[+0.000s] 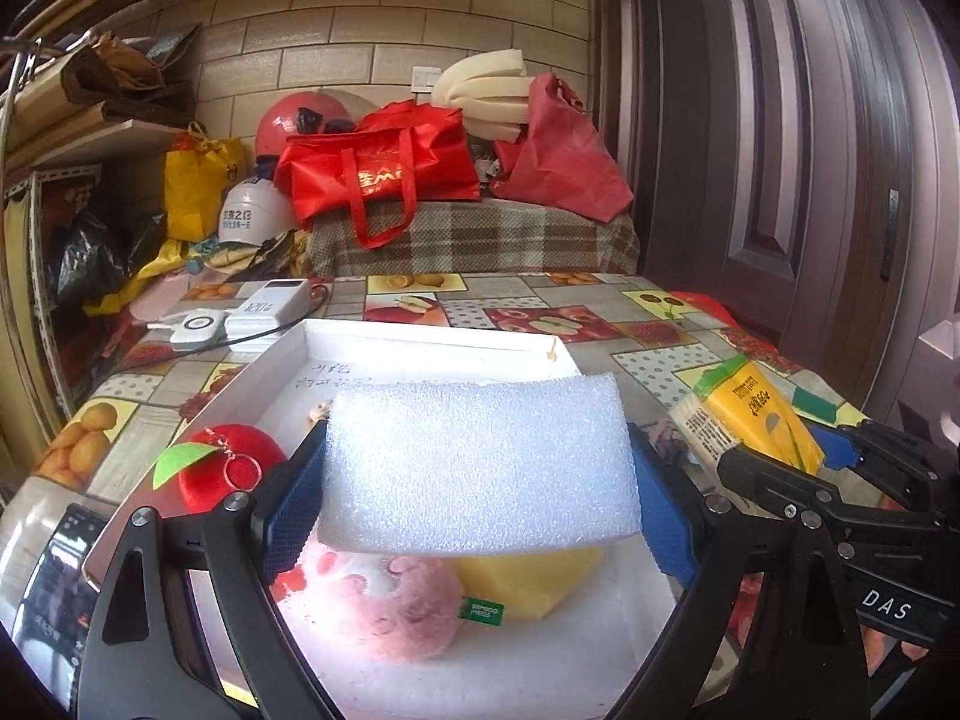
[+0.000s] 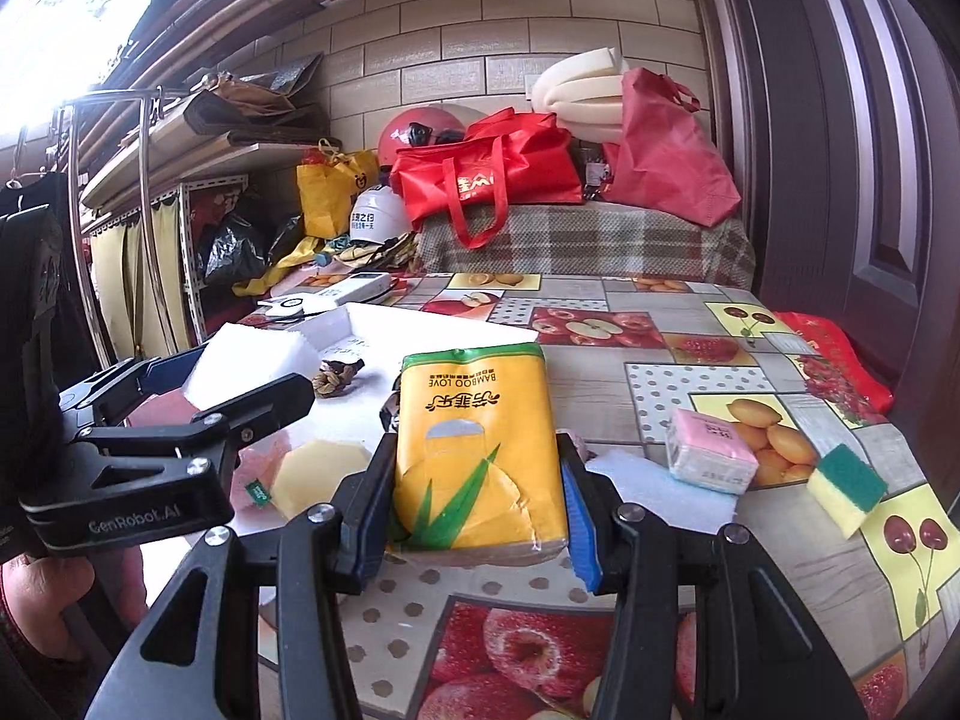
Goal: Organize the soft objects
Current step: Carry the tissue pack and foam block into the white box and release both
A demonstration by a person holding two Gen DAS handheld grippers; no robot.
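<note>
Looking along the left tongs (image 1: 480, 468), a white foam block (image 1: 477, 462) sits clamped between the two blue pads (image 1: 294, 504), the tongs spread wide to span it. The block hangs over a shallow white tray (image 1: 420, 339) on the worktop (image 1: 606, 324). Below it in the tray lie a pink plush toy (image 1: 396, 612) and a yellow sponge (image 1: 528, 579), touching each other; a red plush apple (image 1: 237, 471) with a green leaf and a key ring rests at the tray's left edge. Off to the right the right tongs (image 1: 774, 456) carry a yellow tissue pack (image 1: 750, 414) — well clear of the tray. A white power bank (image 1: 270, 306) lies beyond the tray's far corner.

From the right wrist view, the right tongs (image 2: 477, 516) are set at a narrower gap and grip the yellow tissue pack (image 2: 474, 444) by its long sides, above the fruit-patterned worktop (image 2: 660, 372). To the left the left tongs (image 2: 240, 372) hold the foam block (image 2: 252, 360) over the white tray (image 2: 444, 327); the yellow sponge (image 2: 318, 474) and a bit of the pink plush toy (image 2: 258, 468) show beneath, and a small knotted rope piece (image 2: 336, 378) lies farther back in the tray. On the worktop to the right sit a pink tissue packet (image 2: 708, 450) and, just beside it, a green-and-yellow scrub sponge (image 2: 846, 489) — apart, not touching.
</note>
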